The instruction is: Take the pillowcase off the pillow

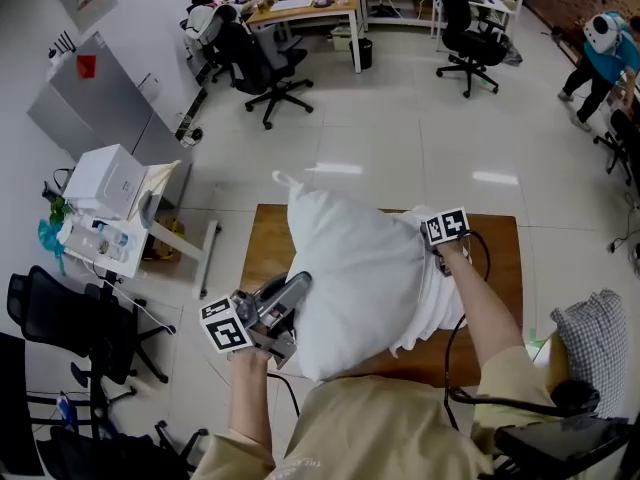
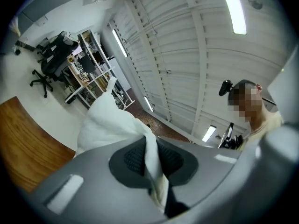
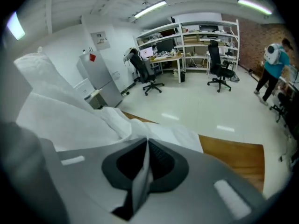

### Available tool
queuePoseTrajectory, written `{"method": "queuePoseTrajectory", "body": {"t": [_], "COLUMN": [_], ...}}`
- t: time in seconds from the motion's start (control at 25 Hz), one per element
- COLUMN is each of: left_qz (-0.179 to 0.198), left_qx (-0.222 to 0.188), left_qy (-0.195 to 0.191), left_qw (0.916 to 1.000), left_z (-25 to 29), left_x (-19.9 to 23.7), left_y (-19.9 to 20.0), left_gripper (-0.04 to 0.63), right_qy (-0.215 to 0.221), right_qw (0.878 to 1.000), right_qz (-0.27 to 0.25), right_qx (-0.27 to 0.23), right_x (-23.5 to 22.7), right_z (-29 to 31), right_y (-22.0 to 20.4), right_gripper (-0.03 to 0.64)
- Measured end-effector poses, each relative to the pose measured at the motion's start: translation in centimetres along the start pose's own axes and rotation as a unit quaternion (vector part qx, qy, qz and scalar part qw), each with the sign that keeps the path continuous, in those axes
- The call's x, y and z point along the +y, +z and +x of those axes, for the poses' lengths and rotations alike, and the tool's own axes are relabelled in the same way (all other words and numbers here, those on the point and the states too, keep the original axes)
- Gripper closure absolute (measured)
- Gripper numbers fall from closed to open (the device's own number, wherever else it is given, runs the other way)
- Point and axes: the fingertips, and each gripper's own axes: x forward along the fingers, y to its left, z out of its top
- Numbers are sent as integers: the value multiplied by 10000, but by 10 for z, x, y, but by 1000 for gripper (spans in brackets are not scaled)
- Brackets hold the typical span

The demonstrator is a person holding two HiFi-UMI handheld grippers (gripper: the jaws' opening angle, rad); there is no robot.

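Hanging over the wooden table [image 1: 500,258], the pillow [image 1: 345,278] stood tall between the two grippers, with the pillowcase [image 1: 438,308] bunched in loose folds along its right side. The left gripper [image 2: 152,160] was clamped shut on a thick fold of white cloth with a creamier layer inside it, at the pillow's lower left. The right gripper [image 3: 147,164] was pinched shut on a single thin sheet of white cloth that ran back into the crumpled case.

Both things looked light and soft. The pillow would likely squash and sag rather than resist, so a pinch on a corner seam or a good wad of its cover seemed the safest anchor. The pillowcase looked limp and smooth, and would probably slide through the pads if only its edge was caught. A deeper bite near the open hem, taking the case alone and none of the pillow beneath, seemed the better hold for pulling it away. Whether the left grip held the pillow only, or some of the case as well, could not be told.
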Motion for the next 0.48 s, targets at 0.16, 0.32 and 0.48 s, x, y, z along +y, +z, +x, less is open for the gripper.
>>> {"method": "queuePoseTrajectory", "body": {"t": [0.16,0.32,0.48], "left_qz": [4,-94,-416], "left_qx": [-20,-36,-98], "left_qy": [201,246,244], "left_qw": [9998,9996,9988], "left_z": [11,16,25], "left_x": [7,13,21], "left_y": [15,33,46], "left_gripper": [568,568,568], "right_qy": [425,945,859], "right_qw": [9956,9851,9825], "right_qz": [120,-16,-164], "right_qx": [-821,-1438,-1642], "right_x": [40,95,135], "right_z": [-43,-107,-181], "right_y": [42,62,39], "right_gripper": [559,377,379]}}
